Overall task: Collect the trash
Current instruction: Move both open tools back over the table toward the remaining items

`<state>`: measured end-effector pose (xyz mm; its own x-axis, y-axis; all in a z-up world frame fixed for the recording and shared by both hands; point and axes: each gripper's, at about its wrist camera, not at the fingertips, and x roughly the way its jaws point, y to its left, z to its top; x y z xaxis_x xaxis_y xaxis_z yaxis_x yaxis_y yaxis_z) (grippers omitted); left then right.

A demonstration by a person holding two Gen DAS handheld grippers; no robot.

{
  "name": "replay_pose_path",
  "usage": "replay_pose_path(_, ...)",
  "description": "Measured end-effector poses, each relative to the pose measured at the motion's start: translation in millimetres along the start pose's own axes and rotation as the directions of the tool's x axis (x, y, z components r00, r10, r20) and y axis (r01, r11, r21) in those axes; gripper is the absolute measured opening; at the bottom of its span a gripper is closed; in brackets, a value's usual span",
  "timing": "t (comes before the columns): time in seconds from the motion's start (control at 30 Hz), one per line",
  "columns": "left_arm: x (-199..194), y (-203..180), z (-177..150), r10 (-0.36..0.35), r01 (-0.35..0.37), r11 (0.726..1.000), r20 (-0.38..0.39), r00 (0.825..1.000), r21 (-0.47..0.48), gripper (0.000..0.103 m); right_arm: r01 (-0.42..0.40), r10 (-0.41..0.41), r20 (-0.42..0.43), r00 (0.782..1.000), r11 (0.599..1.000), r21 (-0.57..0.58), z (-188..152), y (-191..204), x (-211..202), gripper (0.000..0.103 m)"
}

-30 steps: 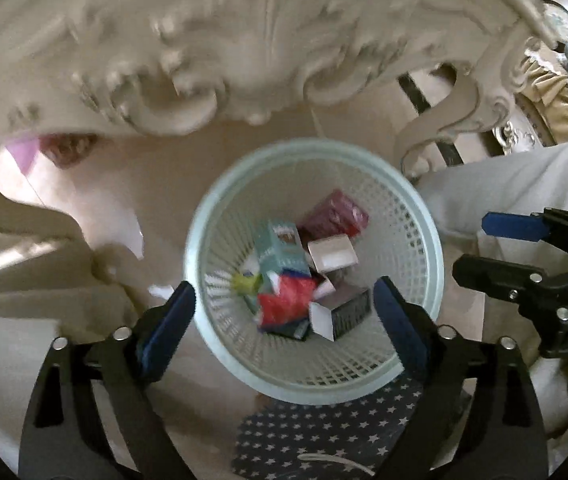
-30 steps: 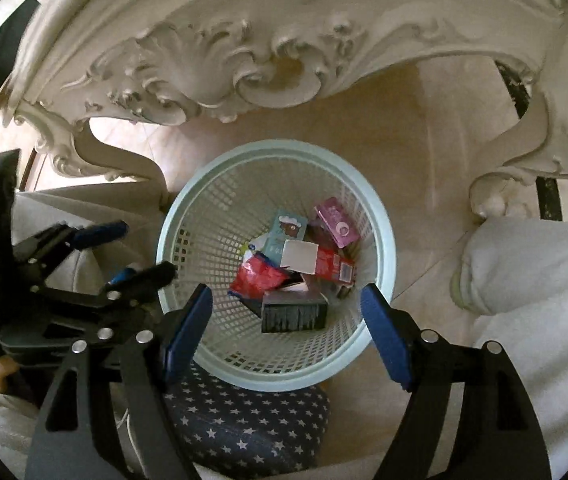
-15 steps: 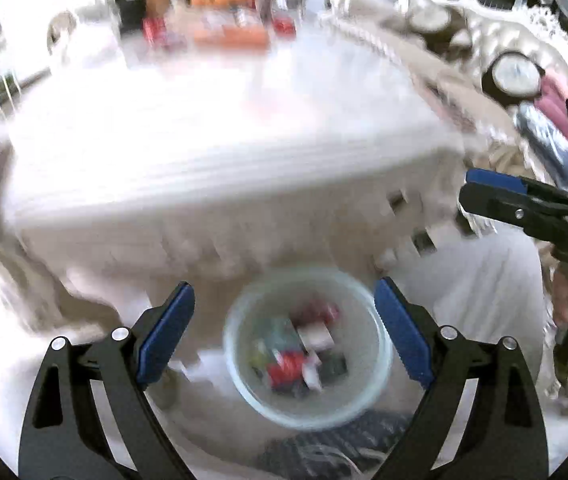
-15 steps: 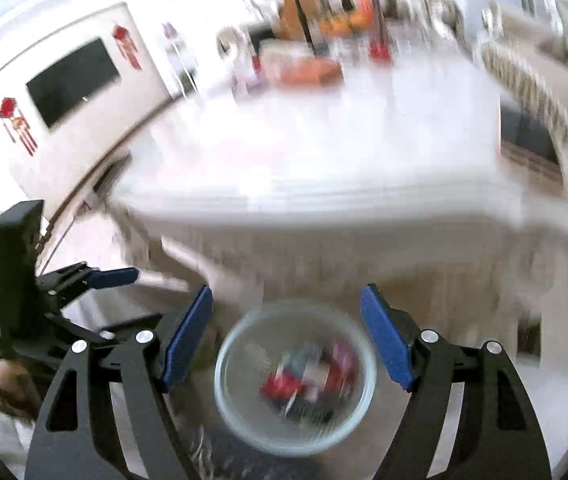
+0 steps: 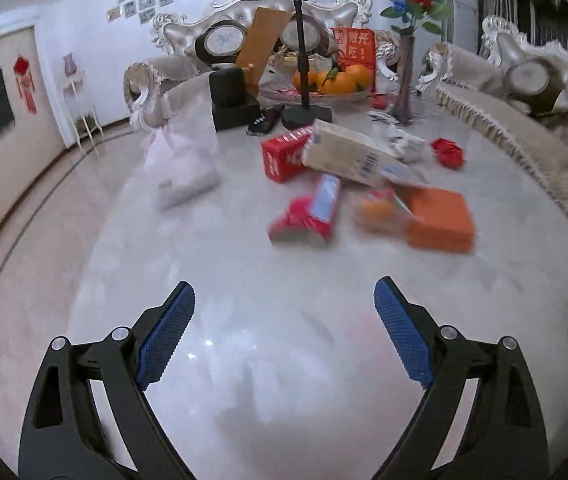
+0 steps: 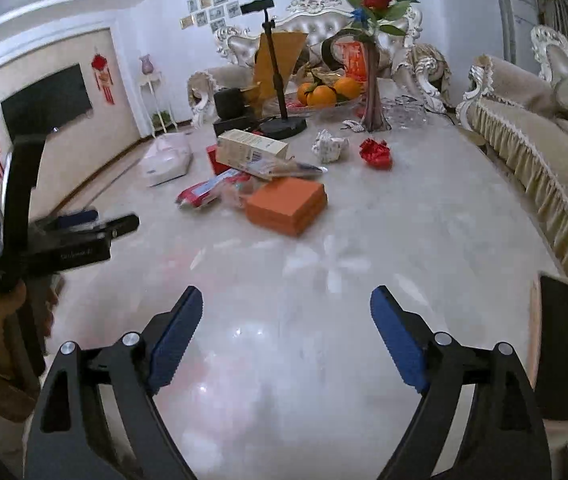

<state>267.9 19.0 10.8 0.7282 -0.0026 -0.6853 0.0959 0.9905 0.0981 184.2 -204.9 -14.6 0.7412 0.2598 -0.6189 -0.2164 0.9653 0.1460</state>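
Trash lies mid-table on the marble top point(image 5: 244, 320): an orange box point(image 5: 439, 220) point(image 6: 285, 205), a red packet point(image 5: 303, 220) point(image 6: 204, 192), a beige carton point(image 5: 355, 156) point(image 6: 252, 148) leaning on a red box point(image 5: 284, 154), a crumpled red wrapper point(image 5: 449, 152) point(image 6: 375, 153) and a crumpled white paper point(image 6: 329, 145). My left gripper point(image 5: 284, 284) hangs open over the near bare marble, well short of the trash. My right gripper point(image 6: 287, 291) is beside it, jaws opening with nothing between them. The left gripper point(image 6: 96, 220) also shows at the right wrist view's left, held by a hand.
At the table's far end stand a vase of roses point(image 6: 373, 92), a bowl of oranges point(image 6: 323, 94), a black phone stand point(image 6: 280, 80) and a black box point(image 5: 230, 100). A white pack point(image 5: 182, 172) lies left. Sofas point(image 6: 543, 152) border the right side.
Both views have swung up from the trash basket on the floor under the table to the table top. The basket has left view. The right jaws stand a little wider.
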Motion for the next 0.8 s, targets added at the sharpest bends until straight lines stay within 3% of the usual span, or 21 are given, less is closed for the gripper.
replay_pose_path(0.13,30,2,24,-0.040,0.040,0.999,-0.030,0.999,-0.001,0.089,0.024,-0.024,-0.045,0.999,1.000,0.004,23,12,38,0.082)
replay_pose_path(0.2,43,-7,29,-0.038,0.040,0.998,-0.044,0.998,0.042,0.089,0.071,-0.071,-0.059,0.996,0.997,-0.001,38,18,61,0.082)
replay_pose_path(0.37,76,-18,34,0.036,-0.019,0.986,-0.096,0.995,0.168,0.089,0.160,-0.161,-0.132,0.978,0.987,-0.019,52,22,112,0.082)
replay_pose_path(0.53,82,-9,41,-0.018,0.028,0.994,-0.095,0.995,0.103,0.089,0.133,-0.130,-0.115,0.985,0.991,0.016,57,23,119,0.083)
replay_pose_path(0.63,96,-10,40,-0.016,0.028,0.993,-0.112,0.994,0.111,0.089,0.148,-0.147,-0.152,0.977,0.989,-0.001,60,24,130,0.084)
replay_pose_path(0.77,117,-5,42,-0.063,0.068,0.997,-0.149,0.987,0.030,0.089,0.178,-0.177,-0.186,0.967,0.984,-0.011,66,17,143,0.088)
replay_pose_path(0.8,119,-5,42,-0.065,0.069,0.997,-0.149,0.987,0.024,0.089,0.156,-0.153,-0.193,0.969,0.988,-0.002,65,11,143,0.088)
